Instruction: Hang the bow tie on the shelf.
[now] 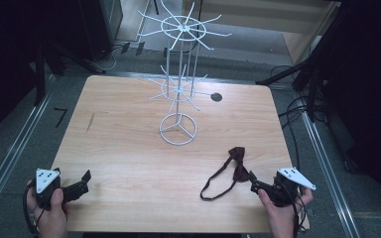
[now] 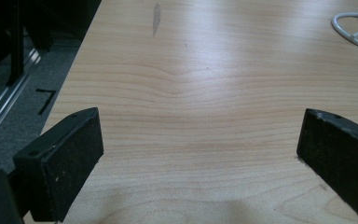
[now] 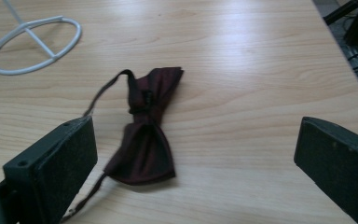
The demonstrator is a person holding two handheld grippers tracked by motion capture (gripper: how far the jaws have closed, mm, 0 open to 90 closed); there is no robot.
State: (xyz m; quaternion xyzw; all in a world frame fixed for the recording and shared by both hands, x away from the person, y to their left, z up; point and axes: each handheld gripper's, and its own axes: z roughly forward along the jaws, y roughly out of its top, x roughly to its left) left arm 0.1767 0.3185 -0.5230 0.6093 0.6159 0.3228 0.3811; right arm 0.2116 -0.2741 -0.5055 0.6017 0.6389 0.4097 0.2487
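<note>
Risk at this stage centres on the bow tie (image 3: 144,130), a dark maroon piece lying flat on the wooden table (image 1: 129,148) near its right front edge, well apart from the white wire rack (image 1: 178,94) that stands toward the far middle. Its thin strap (image 1: 213,181) trails off in a loop toward the table's front. The work in hand is judged to be a pick-up of the tie, likely for hanging on one of the rack's arms.

Findings on hazards:
- A grip taken on the strap alone would likely leave the bow dangling and swinging, hard to place on a hook.
- Soft fabric lying flat offers little to bite; jaws brought down short may slide it across the wood or pinch nothing.
- The rack looks light on its ring base; a snagged strap or a nudge could tip it.

Tool condition: the right gripper (image 3: 193,154) stands with jaws spread wide, holding nothing; the tie lies ahead of it, closer to one jaw, with no contact evident. The left gripper (image 2: 200,149) is likewise fully released over bare wood at the table's left front corner, touching nothing.
</note>
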